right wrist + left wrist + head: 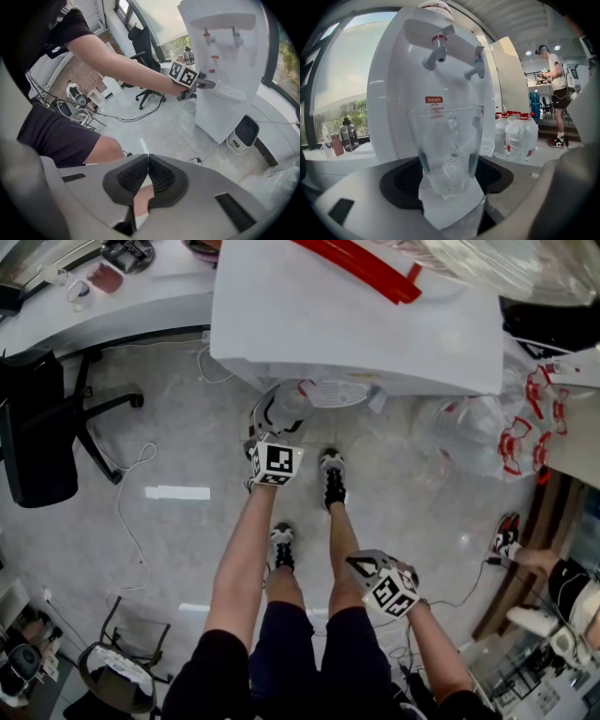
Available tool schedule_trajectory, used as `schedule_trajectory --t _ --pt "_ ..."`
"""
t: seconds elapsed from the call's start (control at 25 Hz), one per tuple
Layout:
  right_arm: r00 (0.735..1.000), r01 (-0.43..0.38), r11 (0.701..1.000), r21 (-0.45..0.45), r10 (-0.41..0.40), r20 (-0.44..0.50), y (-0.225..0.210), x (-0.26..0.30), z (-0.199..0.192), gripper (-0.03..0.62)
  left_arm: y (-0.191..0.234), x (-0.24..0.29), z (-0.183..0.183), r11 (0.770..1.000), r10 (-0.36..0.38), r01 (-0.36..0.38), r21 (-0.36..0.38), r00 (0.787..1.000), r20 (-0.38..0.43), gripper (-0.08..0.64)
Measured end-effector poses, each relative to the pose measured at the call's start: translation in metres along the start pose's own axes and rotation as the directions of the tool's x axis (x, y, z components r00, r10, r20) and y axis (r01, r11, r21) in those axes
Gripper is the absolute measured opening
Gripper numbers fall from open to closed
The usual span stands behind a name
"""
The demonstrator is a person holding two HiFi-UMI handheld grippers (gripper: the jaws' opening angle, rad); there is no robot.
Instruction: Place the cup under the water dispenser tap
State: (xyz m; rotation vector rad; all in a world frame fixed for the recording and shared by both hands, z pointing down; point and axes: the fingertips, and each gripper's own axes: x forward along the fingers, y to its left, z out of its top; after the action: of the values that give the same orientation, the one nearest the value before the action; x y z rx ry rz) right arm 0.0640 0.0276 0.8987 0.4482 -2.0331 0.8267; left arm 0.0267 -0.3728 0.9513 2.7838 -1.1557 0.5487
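well, the white water dispenser [356, 324] fills the top of the head view, and the person's legs [281, 559] stand on the pale floor [169, 549] just in front of it. a black office chair [47, 427] sits well off to the left, and a cluster of big red-capped water bottles [518, 136] stands on the floor to the dispenser's right. the left gripper [446, 161] reaches toward the dispenser's front with its jaws clamped on the clear plastic cup [447, 136] — the dark pads show through the cup's wall on either side. the cup is upright, lower than the red tap [435, 51] and the blue tap [474, 69] and roughly between them; it seems to hang in the air short of the drip tray [487, 146], though that is hard to judge. the right gripper [148, 161] hangs low beside the person's right knee — jaws pressed together on nothing.
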Motion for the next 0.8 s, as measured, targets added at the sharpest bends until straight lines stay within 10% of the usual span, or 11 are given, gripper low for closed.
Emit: schedule_trajectory --t 0.44,0.8 --pt "1.0 -0.019 1.0 0.002 0.019 -0.011 0.002 0.007 0.012 -0.005 -0.008 0.015 0.002 0.987 -0.15 0.154 0.056 0.986 -0.068 0.331" --pt "1.0 -0.029 1.0 0.008 0.029 -0.008 0.008 0.007 0.015 -0.005 -0.007 0.011 -0.005 0.984 -0.169 0.162 -0.077 0.981 -0.098 0.333"
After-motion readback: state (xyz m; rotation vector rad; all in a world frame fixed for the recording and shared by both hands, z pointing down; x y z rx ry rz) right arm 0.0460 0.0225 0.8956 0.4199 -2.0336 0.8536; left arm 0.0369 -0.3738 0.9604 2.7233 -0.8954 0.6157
